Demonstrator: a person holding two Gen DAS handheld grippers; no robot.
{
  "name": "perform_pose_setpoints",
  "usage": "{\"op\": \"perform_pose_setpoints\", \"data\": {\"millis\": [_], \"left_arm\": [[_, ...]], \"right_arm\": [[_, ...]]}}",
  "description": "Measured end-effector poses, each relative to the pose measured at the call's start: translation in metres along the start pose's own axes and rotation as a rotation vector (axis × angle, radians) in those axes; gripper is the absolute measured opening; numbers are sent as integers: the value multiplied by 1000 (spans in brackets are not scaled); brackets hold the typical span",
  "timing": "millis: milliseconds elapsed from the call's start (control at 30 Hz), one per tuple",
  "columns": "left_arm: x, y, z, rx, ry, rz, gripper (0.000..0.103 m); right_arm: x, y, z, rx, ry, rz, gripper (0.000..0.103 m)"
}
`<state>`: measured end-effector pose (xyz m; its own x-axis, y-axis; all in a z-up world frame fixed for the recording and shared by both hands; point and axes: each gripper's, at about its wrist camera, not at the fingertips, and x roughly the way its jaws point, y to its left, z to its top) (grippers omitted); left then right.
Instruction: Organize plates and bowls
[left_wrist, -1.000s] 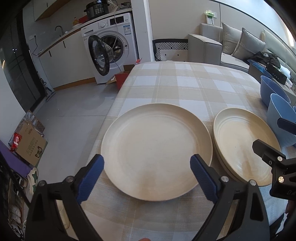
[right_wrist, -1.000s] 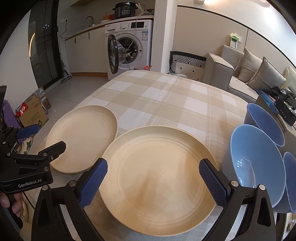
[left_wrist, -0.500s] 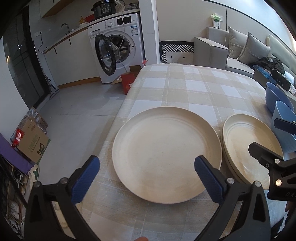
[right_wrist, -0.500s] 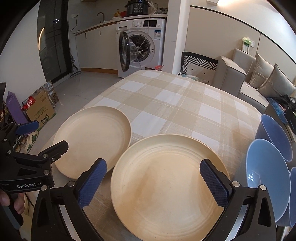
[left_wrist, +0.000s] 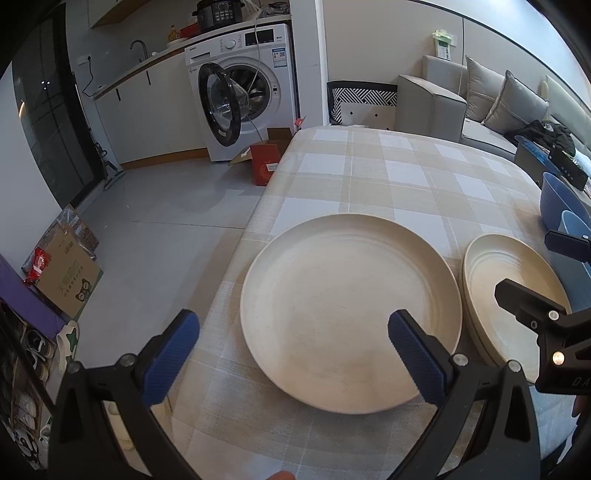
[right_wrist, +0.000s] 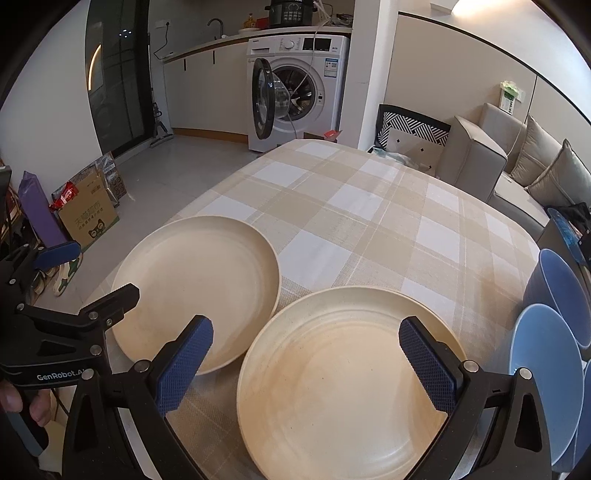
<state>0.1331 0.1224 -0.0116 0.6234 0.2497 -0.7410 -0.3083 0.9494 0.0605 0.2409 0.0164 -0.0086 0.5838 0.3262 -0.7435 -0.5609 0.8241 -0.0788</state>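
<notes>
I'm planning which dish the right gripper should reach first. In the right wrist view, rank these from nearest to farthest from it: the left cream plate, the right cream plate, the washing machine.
1. Right cream plate: directly under the open right gripper, between its fingers.
2. Left cream plate: ahead on the left, near the table edge.
3. Washing machine: far off, across the floor beyond the table.
</notes>
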Motion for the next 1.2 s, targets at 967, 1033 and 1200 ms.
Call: {"op": "perform_pose_setpoints", "data": {"millis": [967,1033,1200], "left_arm": [[26,24,-1,-64,29,15,103],[27,25,-2,-66,29,15,103],[30,27,-2,-71,32,13,103]], "right_arm": [[51,16,33,-57,59,73,102],[55,17,34,-58,66,80,102],[65,20,35,-62,87,97,102]]}}
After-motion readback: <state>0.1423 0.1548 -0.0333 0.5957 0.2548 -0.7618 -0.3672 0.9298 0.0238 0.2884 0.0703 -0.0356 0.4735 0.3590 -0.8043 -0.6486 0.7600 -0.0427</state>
